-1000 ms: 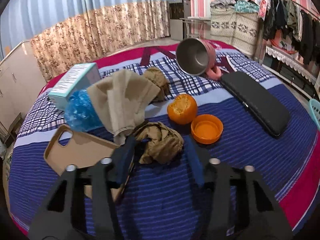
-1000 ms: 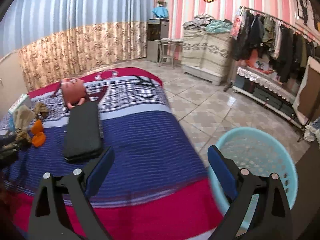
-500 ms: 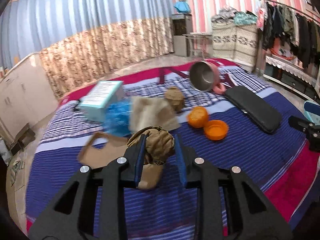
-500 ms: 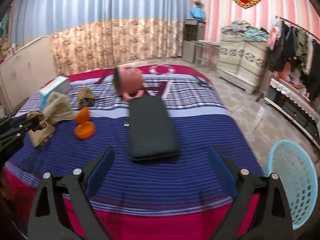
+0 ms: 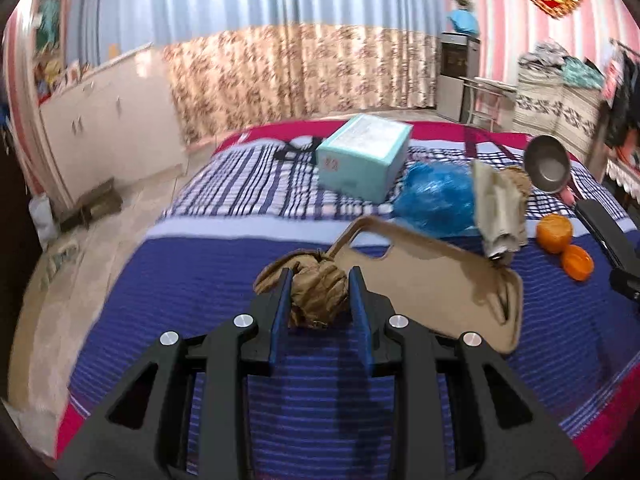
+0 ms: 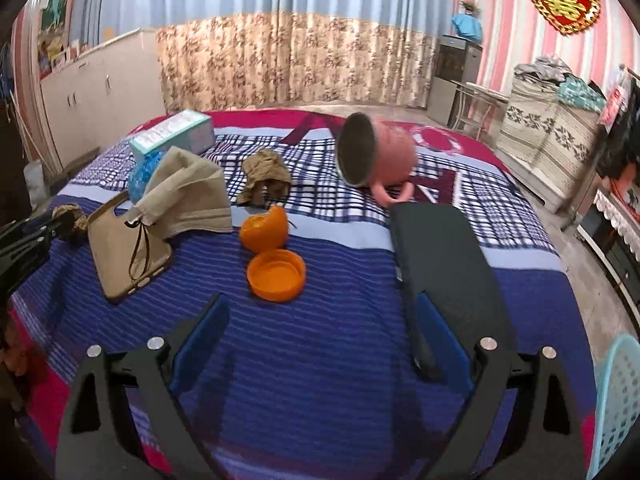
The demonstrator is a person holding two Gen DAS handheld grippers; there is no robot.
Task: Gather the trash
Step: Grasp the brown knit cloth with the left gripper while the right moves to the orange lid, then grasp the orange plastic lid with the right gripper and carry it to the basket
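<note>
My left gripper (image 5: 318,286) is shut on a crumpled brown paper wad (image 5: 316,294), held above the blue striped bed cover; the wad also shows at the far left of the right wrist view (image 6: 69,216). My right gripper (image 6: 320,316) is open and empty over the bed's near edge. Ahead of it lie an orange peel cup (image 6: 276,274), a hollowed orange (image 6: 264,232) and a second brown paper wad (image 6: 264,174). A blue plastic bag (image 5: 436,200) lies by a teal box (image 5: 362,158). A light blue basket (image 6: 618,404) stands on the floor at the lower right.
A tan phone case (image 6: 124,250), a beige cloth pouch (image 6: 188,198), a tipped pink mug (image 6: 374,156) and a long black case (image 6: 444,276) lie on the bed (image 6: 320,360). Cabinets (image 5: 100,128) line the left wall; tiled floor lies on both sides.
My left gripper closed on the brown paper wad, lifted it and swung left. My right gripper swung left from the basket to face the bed.
</note>
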